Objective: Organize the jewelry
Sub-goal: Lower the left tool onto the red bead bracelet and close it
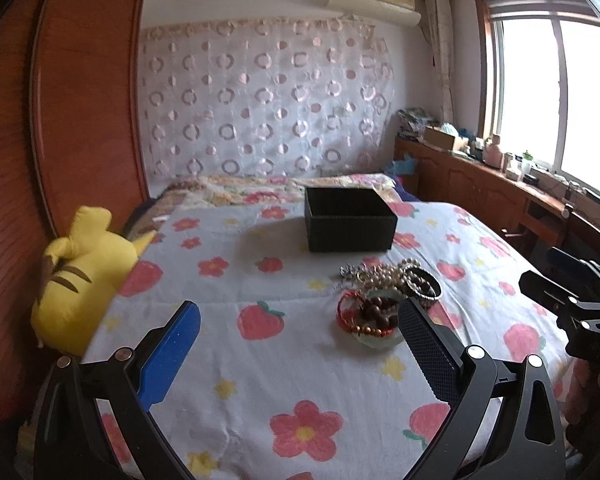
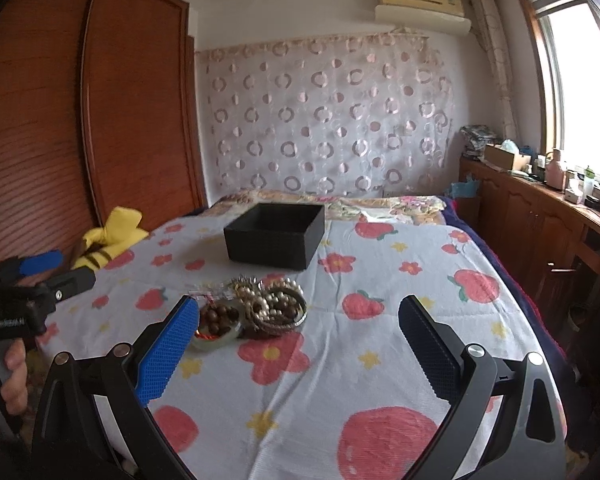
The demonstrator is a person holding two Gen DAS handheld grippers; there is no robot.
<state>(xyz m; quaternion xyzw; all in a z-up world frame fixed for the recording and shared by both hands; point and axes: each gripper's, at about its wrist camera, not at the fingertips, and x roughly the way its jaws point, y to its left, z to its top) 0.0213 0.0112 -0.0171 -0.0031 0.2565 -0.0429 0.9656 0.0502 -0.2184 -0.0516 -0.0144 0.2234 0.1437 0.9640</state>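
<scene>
Daylight from a wide window (image 1: 556, 92) fills a bedroom with a wooden wardrobe (image 1: 80, 100) on one side and a low wooden cabinet (image 2: 540, 216) under the sill. Between them stands a bed (image 1: 260, 360) covered by a pale sheet printed with strawberries and flowers, and behind it hangs a sheer curtain (image 2: 324, 120) patterned with rings.

A black box (image 1: 350, 220), open at the top, sits on the sheet toward the far end of the bed. Nearer the cameras, and apart from the box, lies a heap of jewelry (image 1: 388, 300): a strand of pearls (image 2: 260, 300), dark brown beads (image 2: 220, 316), a red cord bracelet (image 1: 346, 312) and dark bangles (image 1: 420, 284) (all overlapping, so which piece lies under which cannot be told). A yellow plush toy (image 1: 80, 280) rests at the edge of the bed next to the wardrobe.

The left claw (image 1: 300, 340) hangs above the sheet with its fingers spread wide and nothing between them; in its own view the jewelry sits just beside the tip of its black finger (image 1: 424, 344). The right claw (image 2: 300, 336) is likewise spread and holds nothing, with the heap just beside the tip of its blue finger (image 2: 168, 352). Each claw shows at the edge of the other's view, the left one gripped by a hand (image 2: 8, 372).
</scene>
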